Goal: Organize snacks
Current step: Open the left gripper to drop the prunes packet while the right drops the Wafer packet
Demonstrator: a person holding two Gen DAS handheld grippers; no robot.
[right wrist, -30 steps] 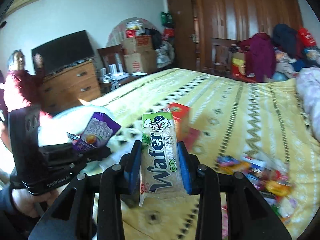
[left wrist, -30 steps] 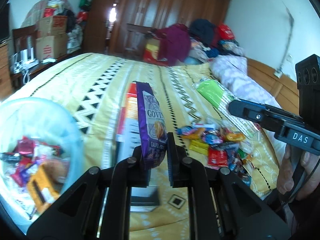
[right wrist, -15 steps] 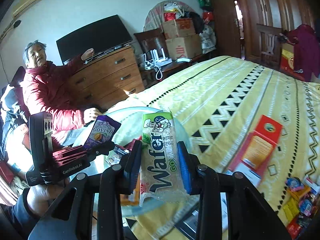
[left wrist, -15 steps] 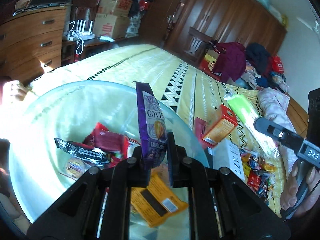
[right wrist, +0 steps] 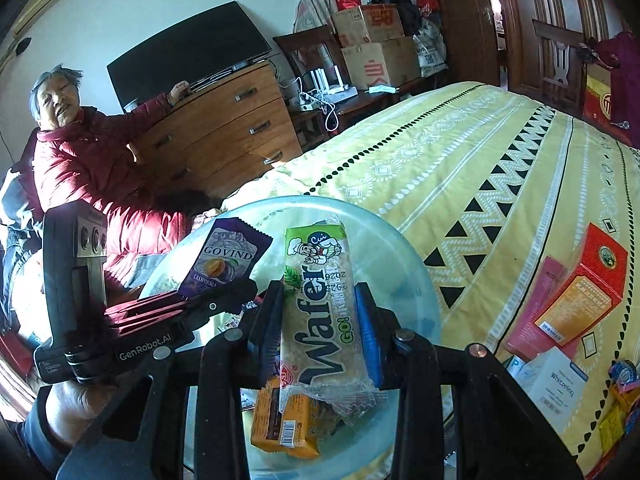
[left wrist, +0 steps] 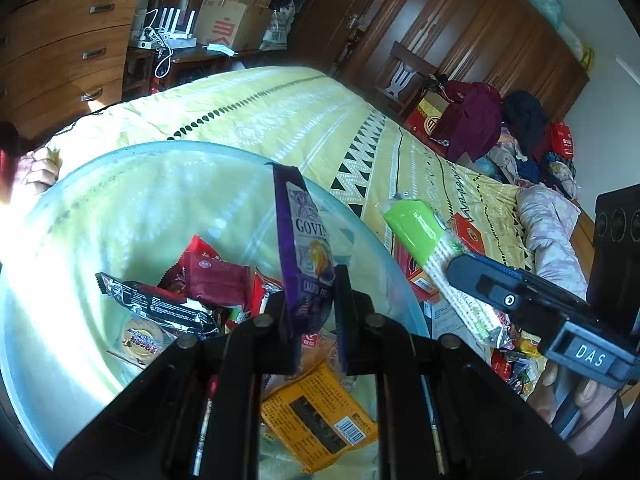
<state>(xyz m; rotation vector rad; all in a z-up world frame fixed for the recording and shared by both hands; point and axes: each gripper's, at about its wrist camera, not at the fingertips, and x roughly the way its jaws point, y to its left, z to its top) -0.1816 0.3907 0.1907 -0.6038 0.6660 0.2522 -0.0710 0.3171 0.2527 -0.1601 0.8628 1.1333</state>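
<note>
Purple pouch (left wrist: pixel 306 248) and wafer pack (right wrist: pixel 324 304) now hang over the bowl (left wrist: pixel 132 168).

Left wrist view: rides on left gripper (left wrist: pixel 312 308), looks forward and down along jaws, close over clear bowl (left wrist: pixel 120 168) at bed (left wrist: pixel 304 120) edge; faces up bed toward wardrobe (left wrist: pixel 460 36), right gripper (left wrist: pixel 476 276) in at right side.
Right wrist view: rides on right gripper (right wrist: pixel 320 324), looks forward and down, close over same bowl (right wrist: pixel 400 248); faces across bed corner toward dresser (right wrist: pixel 224 128) and seated person (right wrist: pixel 92 164), left gripper (right wrist: pixel 228 292) in at left.
Shared: bowl, yellow bedspread, dresser, stacked cardboard boxes (left wrist: pixel 236 4), each other's gripper.
</note>
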